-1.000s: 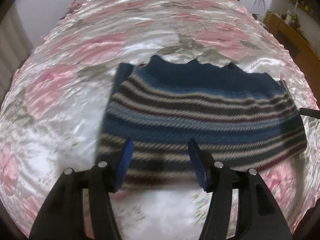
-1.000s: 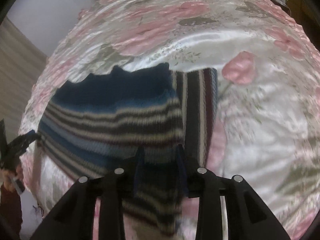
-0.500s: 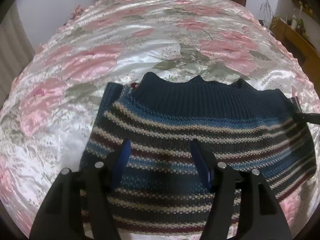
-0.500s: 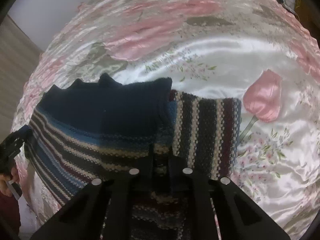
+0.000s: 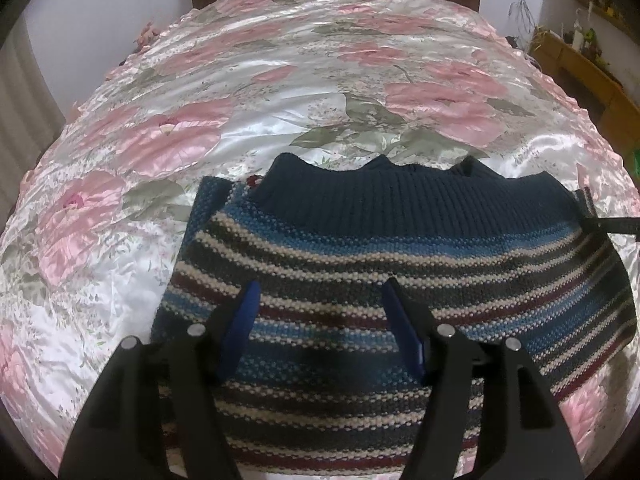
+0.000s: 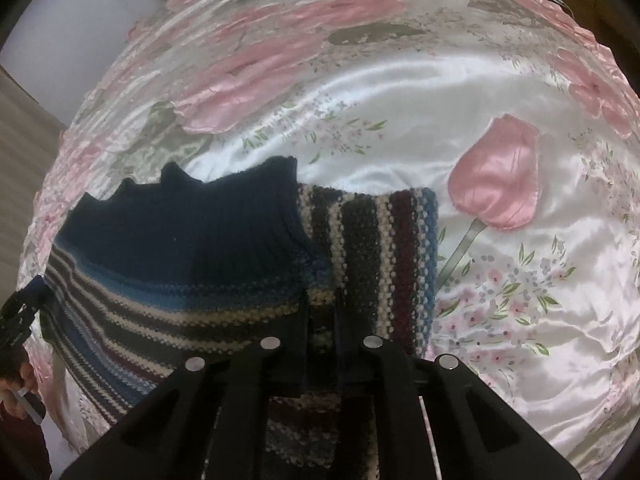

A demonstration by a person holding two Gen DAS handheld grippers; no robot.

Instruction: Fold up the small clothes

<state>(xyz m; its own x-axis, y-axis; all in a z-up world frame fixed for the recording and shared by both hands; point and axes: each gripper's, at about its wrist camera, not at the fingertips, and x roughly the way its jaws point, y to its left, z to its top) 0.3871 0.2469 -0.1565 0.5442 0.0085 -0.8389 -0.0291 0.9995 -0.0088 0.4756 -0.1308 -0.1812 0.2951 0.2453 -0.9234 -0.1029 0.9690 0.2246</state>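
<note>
Your left gripper (image 5: 320,300) hangs just above the striped sweater (image 5: 380,292) with its two blue-lined fingers (image 5: 240,328) spread wide and nothing between them. The sweater lies on the bedspread (image 5: 240,92), a shiny white satin cover printed with big pink flowers, and fills the near part of the left wrist view. Its dark navy ribbed band (image 5: 408,204) runs along the far edge, with a wavy outline against the satin. Below that band the knit shows cream, blue, dark grey and maroon stripes running side to side.

Your right gripper (image 6: 322,308) is closed tight on a fold of the sweater (image 6: 192,292), with only a thin strip of knit showing between its fingers. From that camera a striped sleeve (image 6: 384,256) lies just beside the navy band (image 6: 208,228), its stripes running away from you, and its far end rests flat on the satin bedspread (image 6: 420,92). A pink tulip print (image 6: 496,176) sits near the sleeve on the right.

At the far left of the right wrist view you can see the other gripper and part of a hand (image 6: 20,380) holding it.
</note>
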